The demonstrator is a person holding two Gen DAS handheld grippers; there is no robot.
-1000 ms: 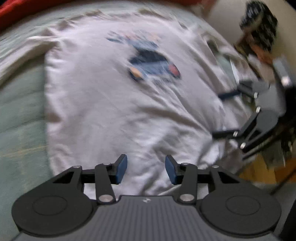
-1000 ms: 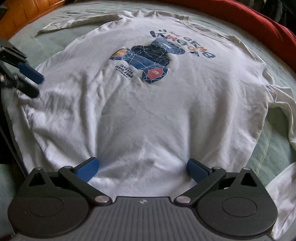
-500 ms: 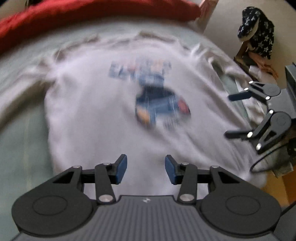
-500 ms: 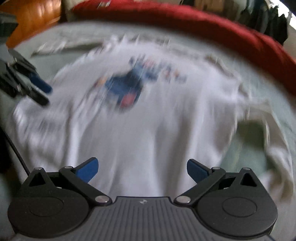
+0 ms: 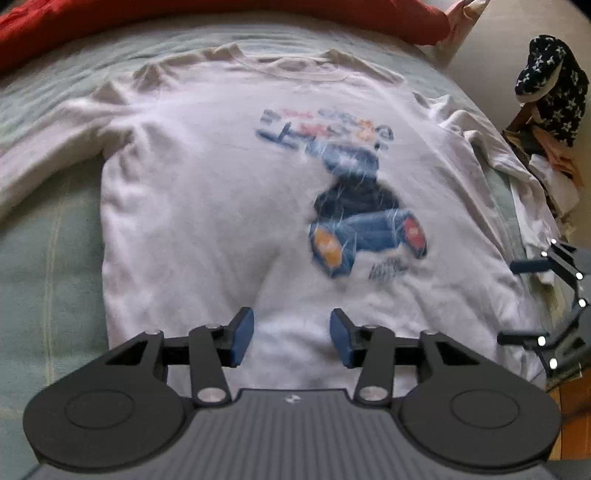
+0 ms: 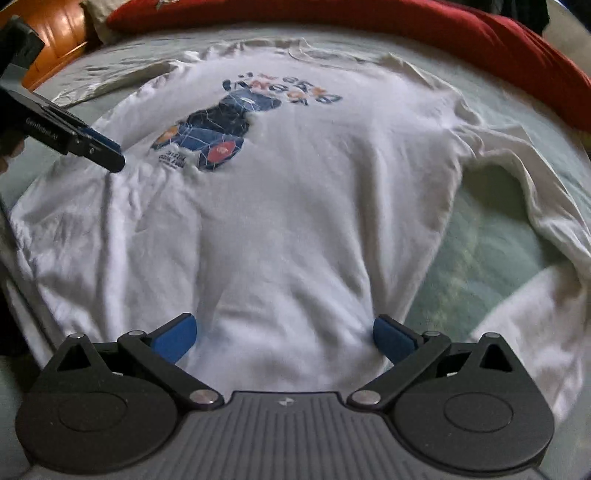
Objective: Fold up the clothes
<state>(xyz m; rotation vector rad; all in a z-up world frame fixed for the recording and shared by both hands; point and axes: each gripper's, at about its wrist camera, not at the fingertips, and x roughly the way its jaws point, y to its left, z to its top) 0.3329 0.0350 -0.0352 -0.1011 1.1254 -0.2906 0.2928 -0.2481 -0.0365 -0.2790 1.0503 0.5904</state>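
Rumpled white cotton shirt point(image 5: 207, 206) with blue bear print point(image 6: 218, 133), spread flat on a pale green bedcover point(image 5: 40, 266). Left gripper point(image 5: 291, 336) half open, right gripper point(image 6: 284, 339) wide open; both empty above the hem.

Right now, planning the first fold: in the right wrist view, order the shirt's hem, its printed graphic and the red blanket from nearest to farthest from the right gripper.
1. Hem, directly beneath the right gripper.
2. Printed graphic, upper left on the shirt.
3. Red blanket, beyond the collar.
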